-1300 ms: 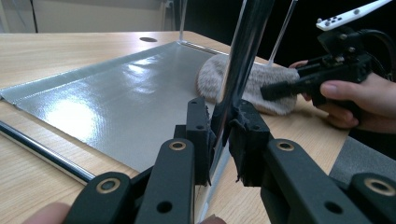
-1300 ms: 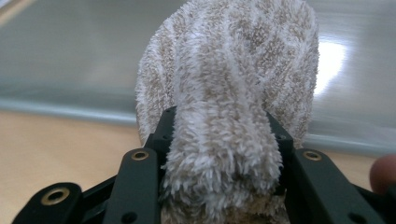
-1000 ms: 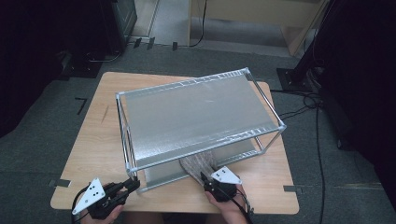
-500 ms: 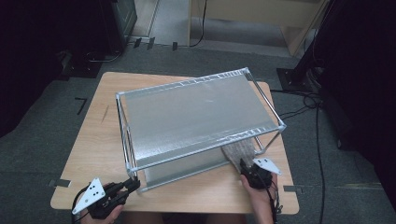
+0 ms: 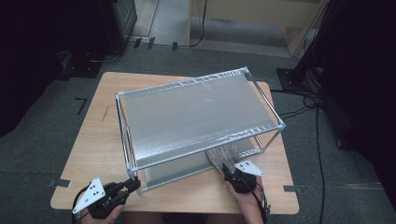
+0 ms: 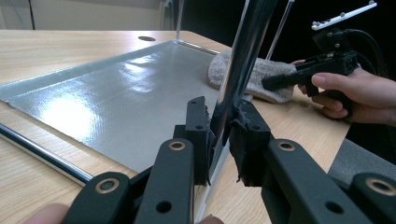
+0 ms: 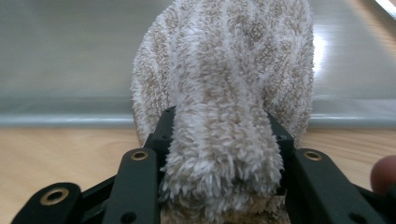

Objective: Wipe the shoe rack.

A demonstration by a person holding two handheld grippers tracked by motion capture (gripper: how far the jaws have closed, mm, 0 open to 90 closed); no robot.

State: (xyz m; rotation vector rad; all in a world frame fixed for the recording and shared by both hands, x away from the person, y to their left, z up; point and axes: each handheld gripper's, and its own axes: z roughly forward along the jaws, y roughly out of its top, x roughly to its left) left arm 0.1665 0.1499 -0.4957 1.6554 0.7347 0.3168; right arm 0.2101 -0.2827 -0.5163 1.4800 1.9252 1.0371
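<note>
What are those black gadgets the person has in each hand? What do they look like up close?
Each is a black handheld gripper: left gripper, right gripper. Two flat black linkage arms with brass-coloured rivets end in blocky, worn-looking padded fingers. A pale three-cornered plate with dark dots sits on top of each, and a black cable trails back from it. The hands are bare; no sleeves show.

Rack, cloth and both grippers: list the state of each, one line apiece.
Metal rack: upright on the table, both shelves bare apart from the cloth.
Rack post: clamped at the near left corner.
Cloth: bunched, lying partly on the lower shelf, its near end gripped.
Left gripper: shut on the rack post.
Right gripper: shut on the cloth.
</note>
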